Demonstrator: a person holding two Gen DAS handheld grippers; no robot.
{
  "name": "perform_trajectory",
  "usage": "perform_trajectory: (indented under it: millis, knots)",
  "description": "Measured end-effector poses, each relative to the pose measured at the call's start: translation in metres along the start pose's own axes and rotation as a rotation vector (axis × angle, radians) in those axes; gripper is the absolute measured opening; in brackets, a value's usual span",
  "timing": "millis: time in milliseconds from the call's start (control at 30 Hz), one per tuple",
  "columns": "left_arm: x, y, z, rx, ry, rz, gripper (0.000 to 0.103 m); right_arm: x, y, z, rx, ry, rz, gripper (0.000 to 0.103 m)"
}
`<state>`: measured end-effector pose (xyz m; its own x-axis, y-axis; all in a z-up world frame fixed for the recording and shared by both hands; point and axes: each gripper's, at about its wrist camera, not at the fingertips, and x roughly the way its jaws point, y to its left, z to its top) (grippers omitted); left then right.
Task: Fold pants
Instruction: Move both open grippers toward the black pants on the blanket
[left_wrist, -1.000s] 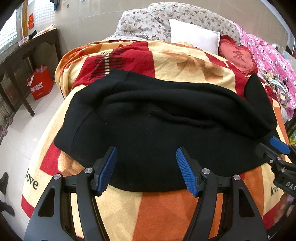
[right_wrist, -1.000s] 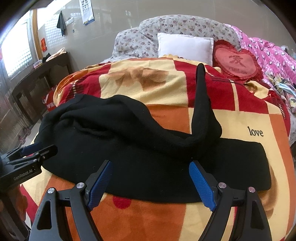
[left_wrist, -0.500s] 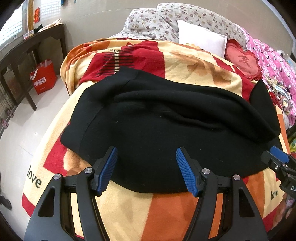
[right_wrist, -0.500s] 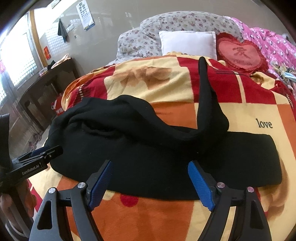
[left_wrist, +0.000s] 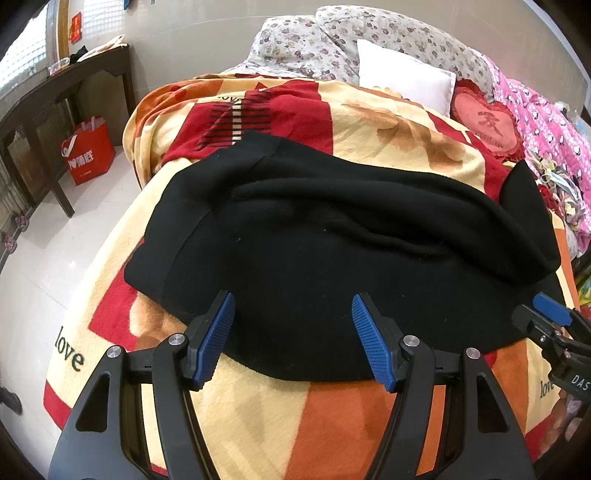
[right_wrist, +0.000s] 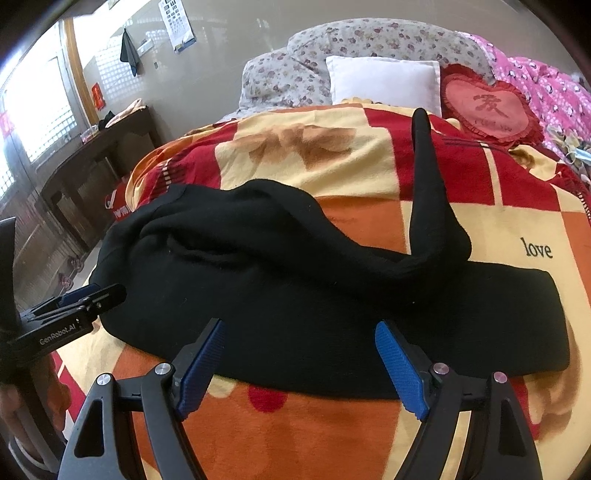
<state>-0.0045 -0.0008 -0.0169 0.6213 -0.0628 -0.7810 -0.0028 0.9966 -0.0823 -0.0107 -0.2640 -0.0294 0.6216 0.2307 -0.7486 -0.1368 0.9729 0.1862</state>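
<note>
Nearest, the left hand-held gripper (left_wrist: 293, 332) and the right hand-held gripper (right_wrist: 299, 363) both stand with ribbed blue pads spread apart, gripping nothing. Just beyond them the black knit pants (left_wrist: 332, 251) lie rumpled across a fleecy orange, cream and red blanket (left_wrist: 258, 406) on the bed, one leg trailing toward the white pillow (right_wrist: 384, 83) and heart-shaped red cushion (right_wrist: 487, 107).

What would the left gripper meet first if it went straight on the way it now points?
Most likely the near edge of the black pants lying on the patterned blanket. The left gripper is open and empty, angled down at that hem; depth is hard to judge, so it may touch the blanket just before it.
</note>
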Motion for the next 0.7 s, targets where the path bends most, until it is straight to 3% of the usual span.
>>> perform_trajectory:
  millis: [333,700]
  knots:
    - [-0.002,0.004,0.0,-0.011,0.003,-0.002,0.066,0.003,-0.003,-0.002,0.014,0.012,-0.002,0.081]
    - [-0.012,0.034,-0.003,-0.078,0.009,0.01,0.066,0.016,-0.007,0.001,0.022,0.042,-0.009,0.081]
